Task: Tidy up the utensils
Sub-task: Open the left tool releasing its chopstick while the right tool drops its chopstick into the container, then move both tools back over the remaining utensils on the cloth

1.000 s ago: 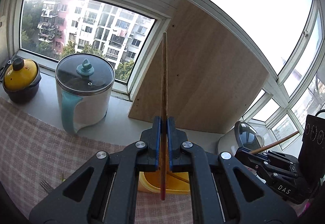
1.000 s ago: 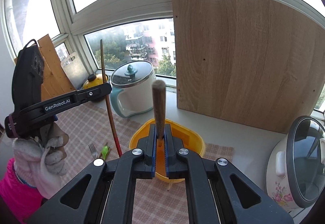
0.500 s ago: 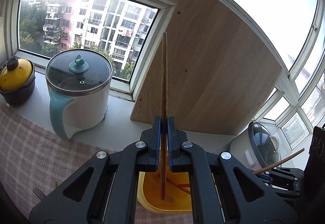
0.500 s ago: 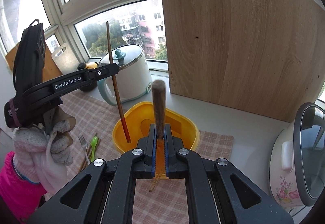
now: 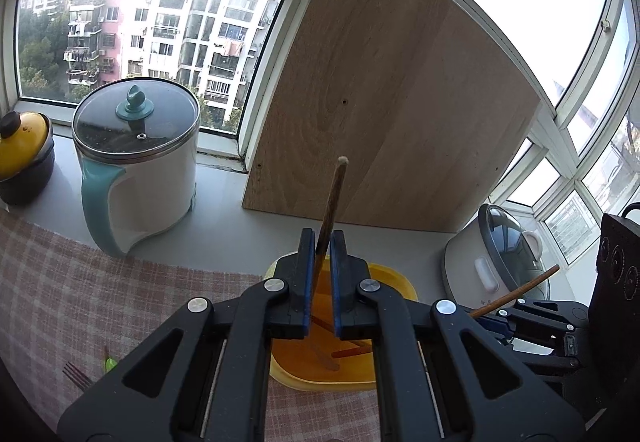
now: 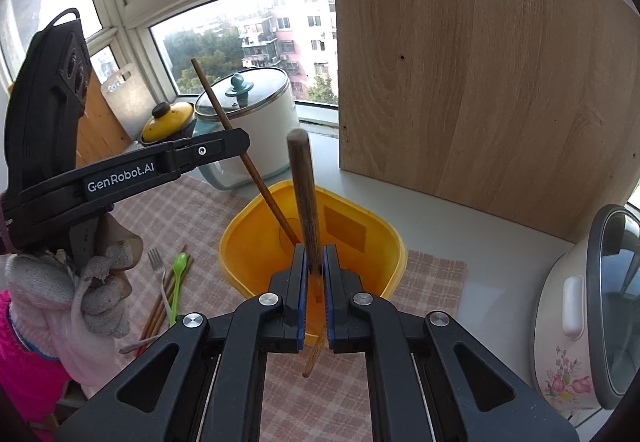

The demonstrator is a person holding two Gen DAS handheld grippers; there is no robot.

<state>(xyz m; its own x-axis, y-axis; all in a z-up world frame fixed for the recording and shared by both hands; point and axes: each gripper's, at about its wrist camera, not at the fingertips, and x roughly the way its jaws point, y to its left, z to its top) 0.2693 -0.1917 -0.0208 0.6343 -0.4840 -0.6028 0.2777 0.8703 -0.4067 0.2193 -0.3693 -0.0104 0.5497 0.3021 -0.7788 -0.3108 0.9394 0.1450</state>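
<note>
Both claws hang over the yellow tub (image 6: 276, 242) on the checked cloth (image 6: 340, 394). The left claw (image 5: 320, 278) is opening, its chopstick (image 5: 330, 201) loose between the parted pads, tilting, tip down in the tub. The right claw (image 6: 314, 294) is opening too, its wooden chopstick (image 6: 304, 197) standing in the gap. A fork (image 6: 158, 274) and green spoon (image 6: 176, 282) lie beside the tub.

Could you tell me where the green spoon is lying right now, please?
In the right wrist view, the green spoon lies on the checked cloth, left of the yellow tub, beside a fork.
</note>
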